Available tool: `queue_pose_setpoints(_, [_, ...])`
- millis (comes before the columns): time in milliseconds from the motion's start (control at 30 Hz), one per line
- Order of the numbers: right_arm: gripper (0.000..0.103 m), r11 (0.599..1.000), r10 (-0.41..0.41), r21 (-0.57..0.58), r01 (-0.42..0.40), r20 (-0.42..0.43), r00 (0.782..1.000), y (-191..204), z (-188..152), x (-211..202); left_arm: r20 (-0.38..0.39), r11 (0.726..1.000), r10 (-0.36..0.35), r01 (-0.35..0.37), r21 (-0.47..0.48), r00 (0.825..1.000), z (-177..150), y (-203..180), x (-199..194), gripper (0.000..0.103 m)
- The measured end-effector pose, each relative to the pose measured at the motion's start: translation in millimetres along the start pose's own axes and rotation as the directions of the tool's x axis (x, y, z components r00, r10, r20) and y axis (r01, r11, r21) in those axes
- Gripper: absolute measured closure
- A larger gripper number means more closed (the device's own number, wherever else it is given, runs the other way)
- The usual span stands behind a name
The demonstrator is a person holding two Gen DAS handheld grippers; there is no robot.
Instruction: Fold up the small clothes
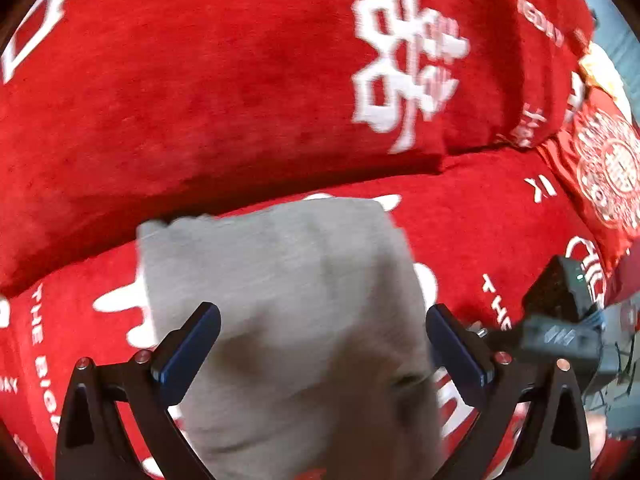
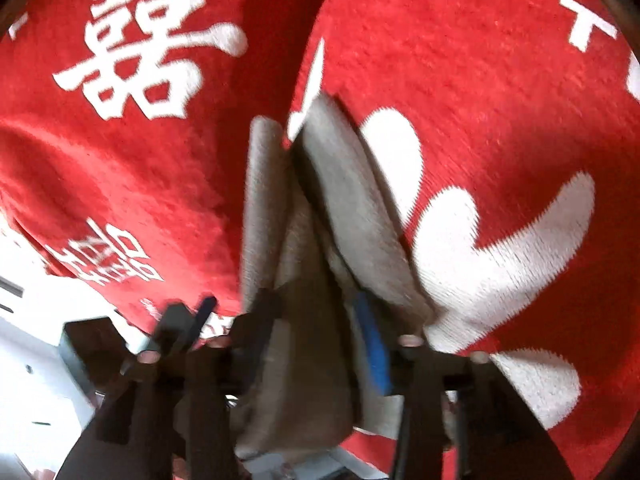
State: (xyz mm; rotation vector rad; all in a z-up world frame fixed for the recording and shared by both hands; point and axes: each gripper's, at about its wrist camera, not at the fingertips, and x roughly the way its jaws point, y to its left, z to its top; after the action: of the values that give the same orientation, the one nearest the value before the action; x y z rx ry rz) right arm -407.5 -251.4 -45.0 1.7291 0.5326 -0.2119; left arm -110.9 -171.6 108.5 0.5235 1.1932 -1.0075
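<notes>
While blurred by motion in both views, the grey garment [image 1: 288, 320] reads clearly enough: a small folded piece of grey cloth lying on the red seat cover [image 1: 500, 220], its far edge close to the seam where the seat meets the red back cushion [image 1: 200, 100]. Left wrist view shows it flat and broad, filling the space between the fingers of the left gripper [image 1: 322, 334]; those fingers stand wide apart, blue pads on either side of the cloth, not pinching it. Right wrist view shows the same grey garment [image 2: 320, 240] edge-on, several stacked layers rising up the frame between the fingers of the right gripper [image 2: 316, 340]. One blue pad [image 2: 374, 356] presses against the cloth's right side; the jaws look clenched on the garment's layers, though blur softens the left finger. A second black gripper shape sits at lower left of that view, apart from the cloth.

Only the left view shows a patterned red cushion [image 1: 608, 168] at the right edge of the seat, plus the black body of the right gripper [image 1: 560, 312] just beside the garment. Only the right view shows the large white character print [image 2: 148, 52] up close and a white surface [image 2: 32, 340] beyond the cover's lower left edge.
</notes>
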Motion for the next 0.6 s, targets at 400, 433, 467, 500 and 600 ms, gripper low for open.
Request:
queue_pose_setpoints(400, [0.063,0.981,-0.163,-0.126,0.148,-0.124,0.979,36.5,21.1,35.8,-0.173,0.963,0.189,-0.217,-0.16,0.967,-55.8,102.0,8.5,0.0])
queue_pose_setpoints(433, [0.094,0.965,-0.22,-0.176,0.196,-0.127,0.967,43.4,21.0,38.8,-0.173,0.961,0.199,-0.227,-0.159,0.965,-59.0,104.2,7.9,0.0])
queue_pose_setpoints(467, [0.095,0.944,-0.273,-0.225,0.241,-0.12,0.955,50.3,20.1,39.5,-0.171,0.96,0.201,-0.229,-0.162,0.964,-60.8,105.9,6.9,0.0])
queue_pose_setpoints(500, [0.095,0.934,-0.281,-0.256,0.248,-0.103,0.954,58.6,18.0,39.6,-0.164,0.959,0.198,-0.226,-0.17,0.966,-62.8,108.0,4.9,0.0])
queue_pose_setpoints(600, [0.095,0.893,-0.265,-0.386,0.23,-0.039,0.963,91.0,8.3,24.3,-0.135,0.96,0.204,-0.225,-0.167,0.97,-64.8,108.3,-1.0,0.0])
